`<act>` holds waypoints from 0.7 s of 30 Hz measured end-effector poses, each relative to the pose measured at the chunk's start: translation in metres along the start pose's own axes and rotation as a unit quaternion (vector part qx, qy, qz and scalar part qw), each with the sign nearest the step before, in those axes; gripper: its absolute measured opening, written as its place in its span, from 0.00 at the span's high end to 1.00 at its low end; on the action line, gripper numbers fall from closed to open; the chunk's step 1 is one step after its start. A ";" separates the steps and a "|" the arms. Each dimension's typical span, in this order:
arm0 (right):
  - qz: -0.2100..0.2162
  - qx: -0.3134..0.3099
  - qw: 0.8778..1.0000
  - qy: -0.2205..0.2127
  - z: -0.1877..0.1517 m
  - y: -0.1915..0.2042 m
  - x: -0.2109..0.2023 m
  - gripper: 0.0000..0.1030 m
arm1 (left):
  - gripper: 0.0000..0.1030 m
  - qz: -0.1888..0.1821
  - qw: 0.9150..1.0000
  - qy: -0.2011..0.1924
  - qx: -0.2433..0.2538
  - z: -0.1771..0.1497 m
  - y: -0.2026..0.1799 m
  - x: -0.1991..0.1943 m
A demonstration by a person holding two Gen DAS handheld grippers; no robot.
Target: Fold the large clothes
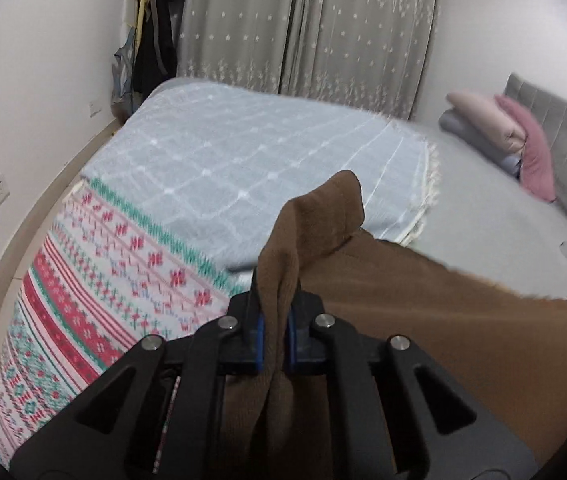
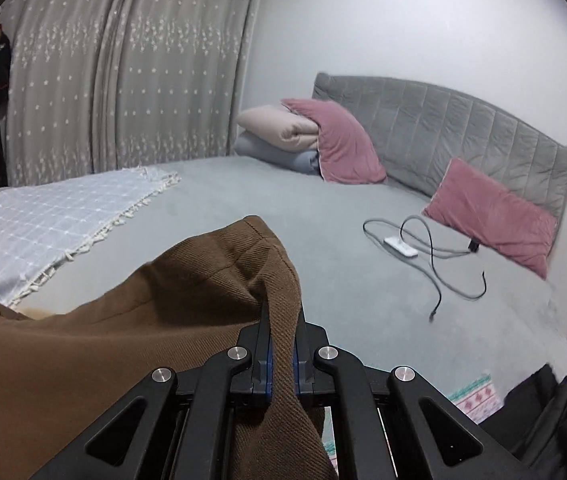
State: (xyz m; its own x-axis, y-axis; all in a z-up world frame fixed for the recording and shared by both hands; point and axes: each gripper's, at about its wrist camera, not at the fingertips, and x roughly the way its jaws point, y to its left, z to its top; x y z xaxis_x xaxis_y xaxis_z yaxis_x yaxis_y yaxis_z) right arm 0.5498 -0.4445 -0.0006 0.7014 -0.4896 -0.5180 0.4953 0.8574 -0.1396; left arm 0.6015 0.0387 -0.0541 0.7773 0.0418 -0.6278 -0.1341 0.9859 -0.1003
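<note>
Brown garment (image 1: 423, 320), a big ribbed knit piece, lies across the near side of the bed (image 2: 323, 280) and is lifted at two spots; in the right wrist view it fills the near left of the frame (image 2: 103, 340). Grey bedding covers the bed, with a padded grey headboard (image 2: 463, 128) at the far right. On the far left of the bed lies a pale blue checked throw (image 1: 251, 160) with a fringed edge, and nearer on the left a red, pink and green patterned blanket (image 1: 103, 272). Grey star-print curtains (image 1: 303, 20) hang behind. Folded quilts (image 2: 279, 136) are stacked by the headboard, with two pink pillows (image 2: 495, 216) beside them. A grey cable with a white charger block (image 2: 401, 247) lies on the sheet near the right pillow. Left gripper (image 1: 275, 300) is clenched on a bunched fold of the garment, which stands up between its pads. Right gripper (image 2: 282, 332) is likewise clamped on another fold of the same garment.
</note>
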 end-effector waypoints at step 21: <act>-0.011 0.022 0.994 0.105 -0.047 -0.033 -0.003 0.35 | 0.41 -0.057 0.997 0.056 -0.011 0.007 0.015 -0.076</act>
State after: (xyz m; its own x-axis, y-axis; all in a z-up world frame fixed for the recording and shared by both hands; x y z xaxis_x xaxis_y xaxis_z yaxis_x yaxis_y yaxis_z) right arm 0.5074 -0.4641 -0.0338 0.5704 -0.4608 -0.6800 0.5350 0.8365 -0.1181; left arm 0.5444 0.0517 -0.0026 0.7144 -0.0905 -0.6939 -0.0631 0.9792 -0.1926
